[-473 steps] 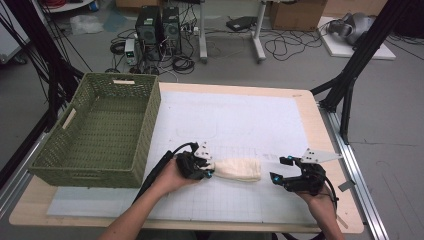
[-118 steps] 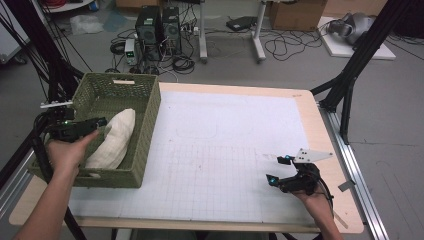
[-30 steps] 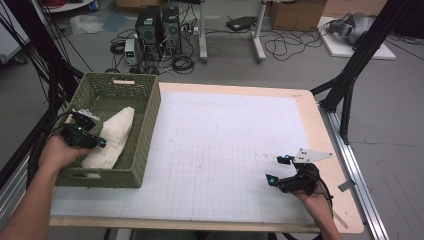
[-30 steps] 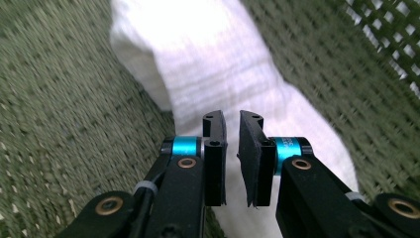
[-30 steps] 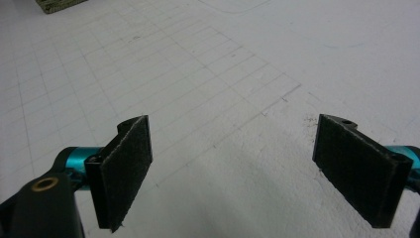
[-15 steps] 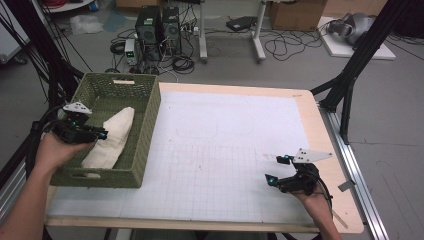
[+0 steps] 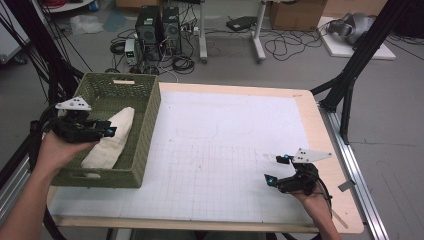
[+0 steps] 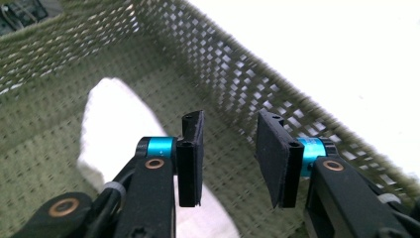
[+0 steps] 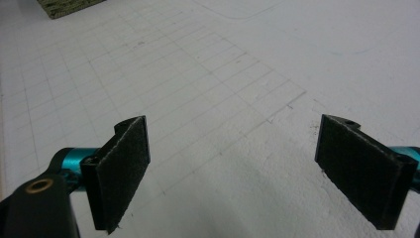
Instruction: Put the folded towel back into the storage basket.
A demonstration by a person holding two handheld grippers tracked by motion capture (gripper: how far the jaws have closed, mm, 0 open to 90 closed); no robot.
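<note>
Hovering over the basket [image 7: 145, 130], the left claw [image 7: 105, 132] had just been opening, nothing between its jaws — the white cloth bundle [image 7: 110, 140] lay inside, released. The right claw [image 7: 275, 170] rested wide on the worktop [image 7: 225, 130]. Next, I'd judge — withdraw the left hand clear of the rim

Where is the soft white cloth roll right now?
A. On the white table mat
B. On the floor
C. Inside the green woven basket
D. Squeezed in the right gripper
C. The soft white cloth roll lies on the bottom of the green woven basket, and the left gripper above it has its jaws apart with nothing between them.
</note>
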